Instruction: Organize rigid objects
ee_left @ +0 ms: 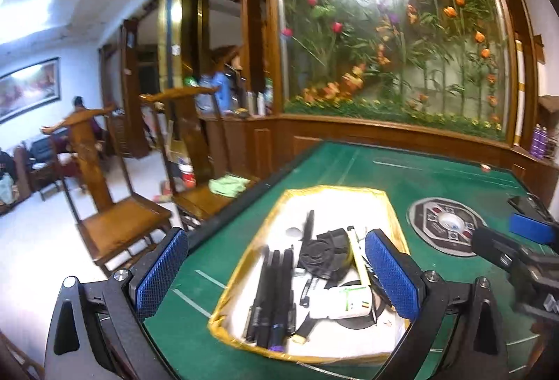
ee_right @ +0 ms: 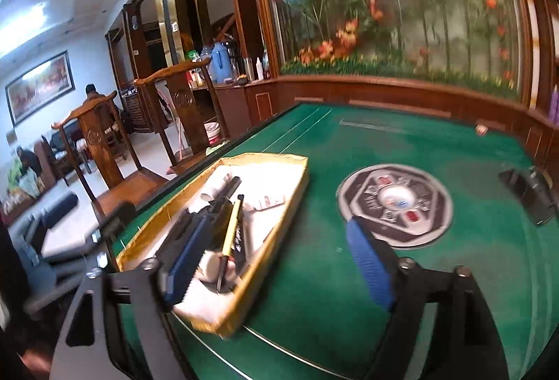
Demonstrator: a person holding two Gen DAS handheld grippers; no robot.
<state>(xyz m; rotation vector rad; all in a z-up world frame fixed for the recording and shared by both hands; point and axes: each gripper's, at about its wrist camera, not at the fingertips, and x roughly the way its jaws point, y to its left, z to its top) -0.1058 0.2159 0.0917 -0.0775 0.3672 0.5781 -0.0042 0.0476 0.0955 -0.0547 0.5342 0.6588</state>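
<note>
A gold-rimmed white tray sits on the green table and holds several black pens, a black round case, a white bottle and a yellow pencil. My left gripper is open and empty, its blue pads spread above the tray's near half. The tray also shows in the right wrist view, with the yellow pencil inside. My right gripper is open and empty, its left pad over the tray's near end and its right pad over the bare felt.
A round grey dial plate is set in the green table. A black device lies at the right edge. Wooden chairs stand along the table's left side. A wood-framed flower mural backs the table.
</note>
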